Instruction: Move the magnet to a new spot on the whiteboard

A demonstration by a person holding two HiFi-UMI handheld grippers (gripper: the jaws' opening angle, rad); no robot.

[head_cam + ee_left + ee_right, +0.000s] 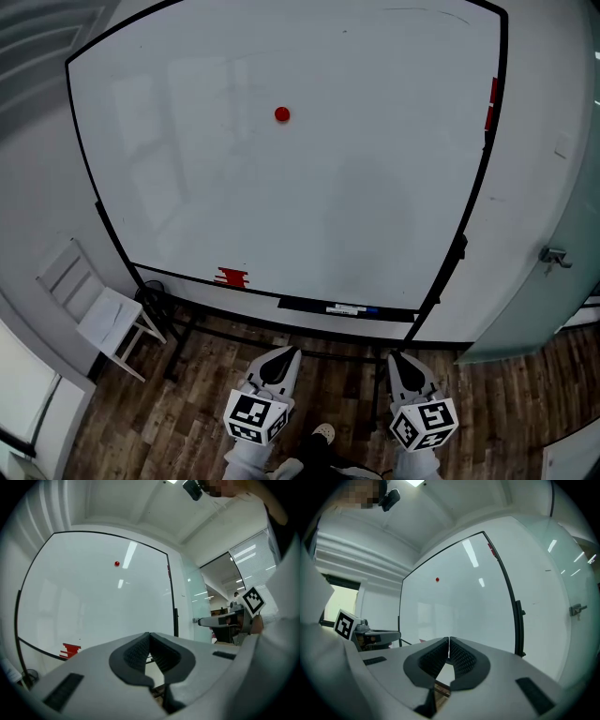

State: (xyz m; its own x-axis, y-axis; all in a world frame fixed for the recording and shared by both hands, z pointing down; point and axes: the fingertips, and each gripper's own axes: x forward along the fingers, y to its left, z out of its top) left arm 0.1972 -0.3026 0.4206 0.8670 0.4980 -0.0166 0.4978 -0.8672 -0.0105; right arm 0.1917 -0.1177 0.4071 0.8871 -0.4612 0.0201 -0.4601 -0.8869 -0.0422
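Note:
A small round red magnet point(282, 114) sticks high on the whiteboard point(356, 206), a little left of its middle. It also shows as a red dot point(116, 564) in the left gripper view and as a smaller dot point(437, 579) in the right gripper view. Both grippers hang low in front of the board, well below the magnet and away from it. My left gripper point(284, 353) has its jaws together with nothing between them point(149, 633). My right gripper point(401, 358) is likewise shut and empty point(449, 639).
The board's bottom ledge carries a red block point(232, 277) and a dark eraser with markers point(347, 308). Red pieces point(491, 103) cling to the board's right frame. A white chair point(103, 314) stands at the left, and a glass door with a handle point(555, 255) at the right.

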